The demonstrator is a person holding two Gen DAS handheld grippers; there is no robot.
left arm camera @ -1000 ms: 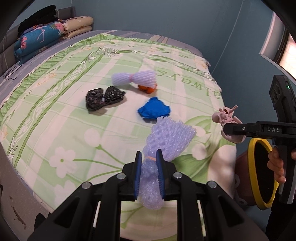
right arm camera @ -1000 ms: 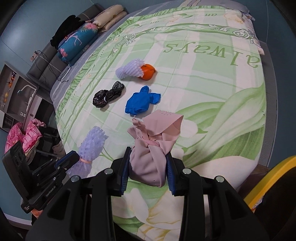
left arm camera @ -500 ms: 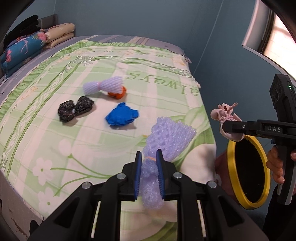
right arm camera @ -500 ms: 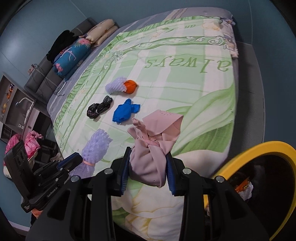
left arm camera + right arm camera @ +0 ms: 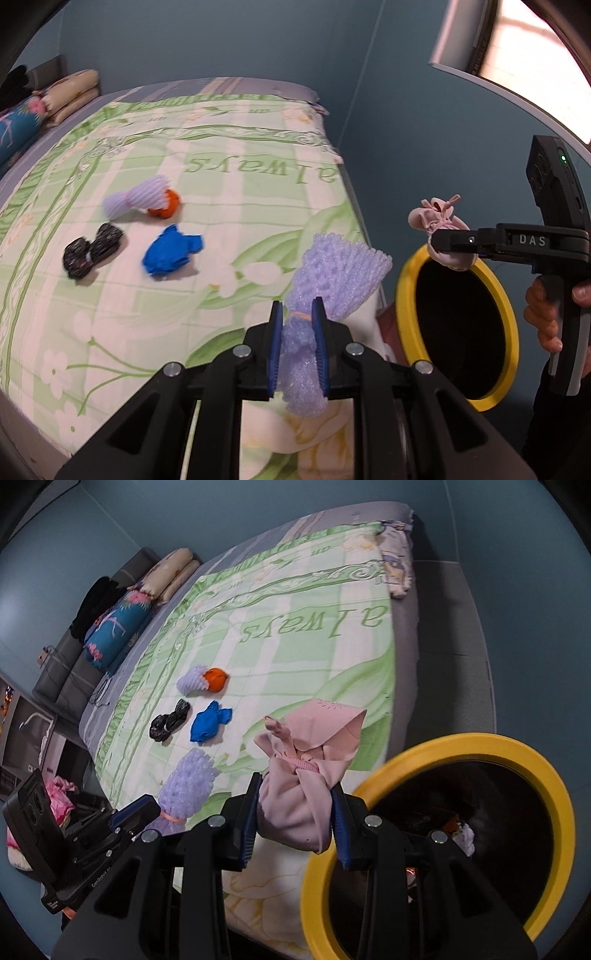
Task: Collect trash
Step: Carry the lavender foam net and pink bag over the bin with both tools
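We find the right tongs [image 5: 293, 823] pinching a pink tied bundle [image 5: 303, 775] at its bulging lower half, knot and loose flap standing up beyond the pads. In the left wrist view this bundle [image 5: 441, 236] hangs just over the near rim of the yellow-rimmed bin [image 5: 406, 280], at the bin's upper left edge, not yet over the middle of the opening. We judge the coming move to turn on this: the bin mouth lies to the right of and below the bundle, so a short shift that way should precede release.

The left tongs [image 5: 299, 347] are pinched on a lilac foam net [image 5: 332, 280] at its banded waist; its long axis runs away from the tongs, fanned end toward the bin. The left tongs sit left of the bin, farther from it than the right.

Inside the bin [image 5: 546, 786] we see dark depth with some white and orange scraps low down; the rest is unclear.

Left of the bin, on the bed [image 5: 229, 155], lie a blue bag [image 5: 170, 251], a black bundle [image 5: 90, 251] and a second lilac net with an orange object [image 5: 147, 195].
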